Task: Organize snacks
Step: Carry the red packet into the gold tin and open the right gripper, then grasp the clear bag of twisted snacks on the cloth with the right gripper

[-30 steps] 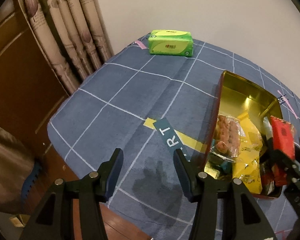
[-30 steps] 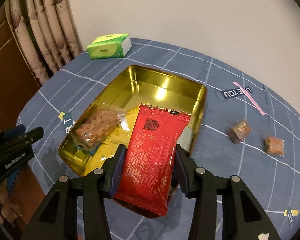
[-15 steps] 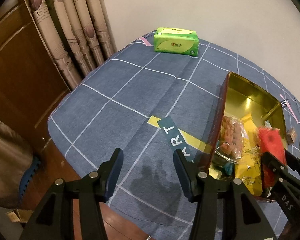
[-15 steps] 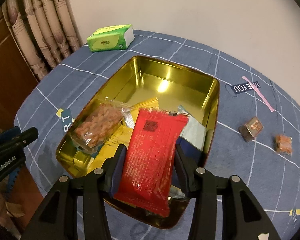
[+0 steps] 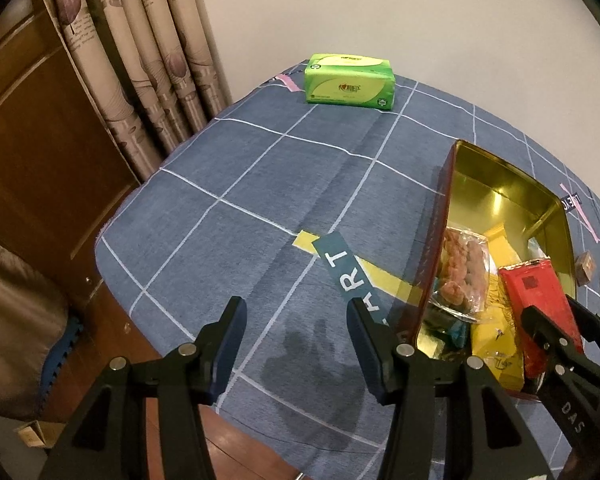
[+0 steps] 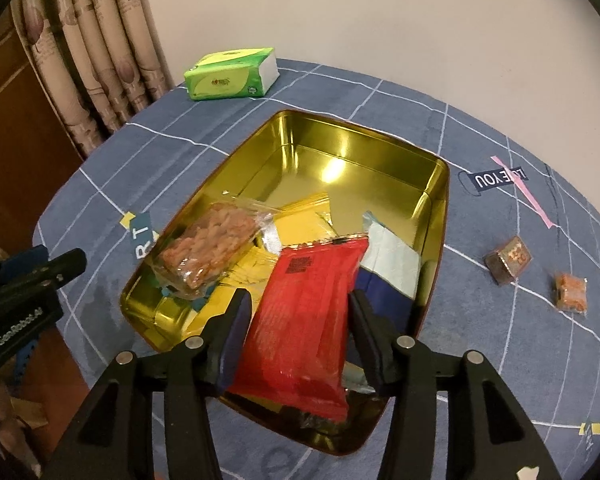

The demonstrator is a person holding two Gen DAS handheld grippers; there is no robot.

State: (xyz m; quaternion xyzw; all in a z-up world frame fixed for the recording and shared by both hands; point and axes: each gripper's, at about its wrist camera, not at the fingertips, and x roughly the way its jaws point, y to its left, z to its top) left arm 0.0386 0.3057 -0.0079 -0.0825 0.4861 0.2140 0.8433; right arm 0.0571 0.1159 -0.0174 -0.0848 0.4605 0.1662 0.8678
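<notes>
We see a gold tin on the surface, its near half holding snacks: a clear peanut-brittle pack leaning on the left wall, yellow packets under it, a pale blue-and-navy packet at the right wall. The far half of the tin is bare metal. The red packet sits between the fingers of the right gripper, over the tin's near end; the jaws have just been opening, with gaps showing at both pads, so it looks released. The left gripper hovers with jaws apart, holding nothing, just left of the tin over the blue grid cloth. Two small wrapped snacks, a brown cube and an orange one, lie on the cloth right of the tin. A green tissue pack sits at the far edge, near the curtains. We cannot tell whether the red packet's lower end, hidden behind the fingers, rests on the tin.
</notes>
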